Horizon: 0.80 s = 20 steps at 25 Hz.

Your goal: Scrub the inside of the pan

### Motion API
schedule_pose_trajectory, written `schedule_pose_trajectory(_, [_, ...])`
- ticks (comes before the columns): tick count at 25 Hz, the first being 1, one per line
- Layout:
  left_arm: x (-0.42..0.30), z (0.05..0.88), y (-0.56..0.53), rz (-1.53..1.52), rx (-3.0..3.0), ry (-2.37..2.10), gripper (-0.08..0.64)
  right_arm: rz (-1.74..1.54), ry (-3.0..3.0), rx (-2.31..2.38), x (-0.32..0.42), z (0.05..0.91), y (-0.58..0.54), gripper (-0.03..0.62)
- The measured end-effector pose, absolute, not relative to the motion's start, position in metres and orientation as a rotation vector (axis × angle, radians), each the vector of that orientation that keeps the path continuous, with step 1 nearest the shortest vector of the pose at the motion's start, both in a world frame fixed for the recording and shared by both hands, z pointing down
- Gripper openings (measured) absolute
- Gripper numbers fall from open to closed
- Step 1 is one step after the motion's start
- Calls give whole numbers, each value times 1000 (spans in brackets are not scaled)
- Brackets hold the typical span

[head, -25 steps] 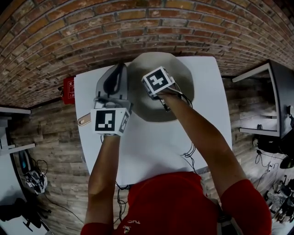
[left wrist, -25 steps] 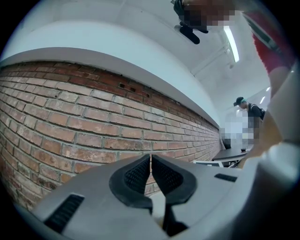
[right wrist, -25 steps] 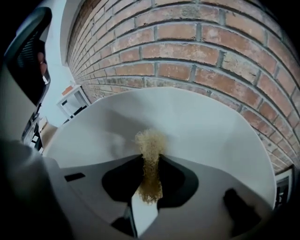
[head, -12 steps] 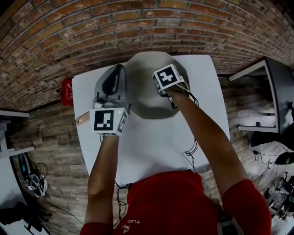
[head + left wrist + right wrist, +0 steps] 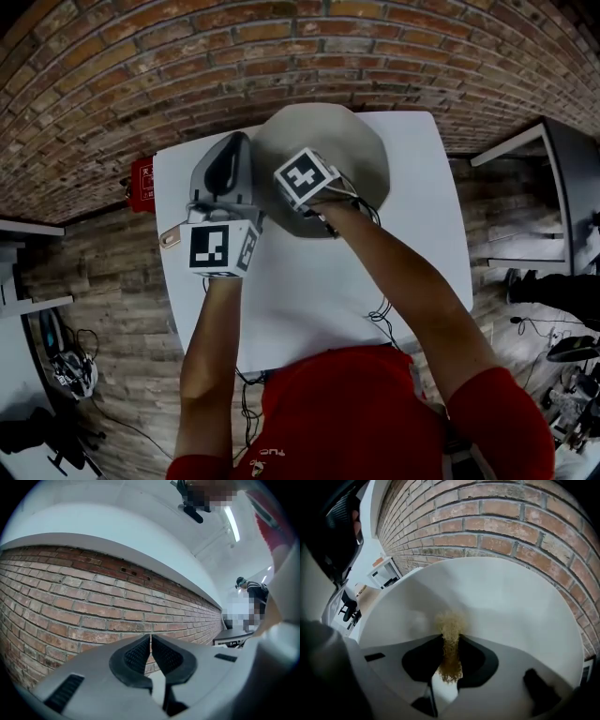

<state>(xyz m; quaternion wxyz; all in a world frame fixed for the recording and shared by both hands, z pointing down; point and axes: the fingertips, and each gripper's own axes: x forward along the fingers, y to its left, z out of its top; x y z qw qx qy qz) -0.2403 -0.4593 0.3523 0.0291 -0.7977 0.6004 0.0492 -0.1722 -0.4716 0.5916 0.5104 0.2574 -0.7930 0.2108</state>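
Note:
The pan (image 5: 361,150) is a wide, pale round dish at the back of the white table (image 5: 412,244). My right gripper (image 5: 298,195) reaches into its near left part. In the right gripper view the right gripper (image 5: 451,651) is shut on a tan scrub pad (image 5: 450,634), whose tip presses on the pan's pale inner wall (image 5: 497,602). My left gripper (image 5: 228,145) lies just left of the pan's rim and points toward the brick wall. In its own view the left gripper (image 5: 150,648) is shut, with nothing visible between its pads.
A brick wall (image 5: 187,66) runs along the table's far edge. A red sign (image 5: 141,183) hangs left of the table. A small copper-coloured tab (image 5: 172,238) sticks out beside the left gripper's marker cube. Cables (image 5: 384,314) trail from the right gripper.
My right gripper swung with the scrub pad from the pan's right side across to its near left side. The left gripper stayed where it was.

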Motion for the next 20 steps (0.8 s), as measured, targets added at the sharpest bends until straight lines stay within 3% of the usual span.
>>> schedule_pose_trajectory(13, [-225, 353, -456, 166, -2493, 1818, 23, 560, -1703, 785, -72, 596, -489, 87])
schedule_pose_trajectory(20, [-227, 351, -449, 152, -2485, 1825, 23, 524, -1787, 686, -106, 579, -468, 87])
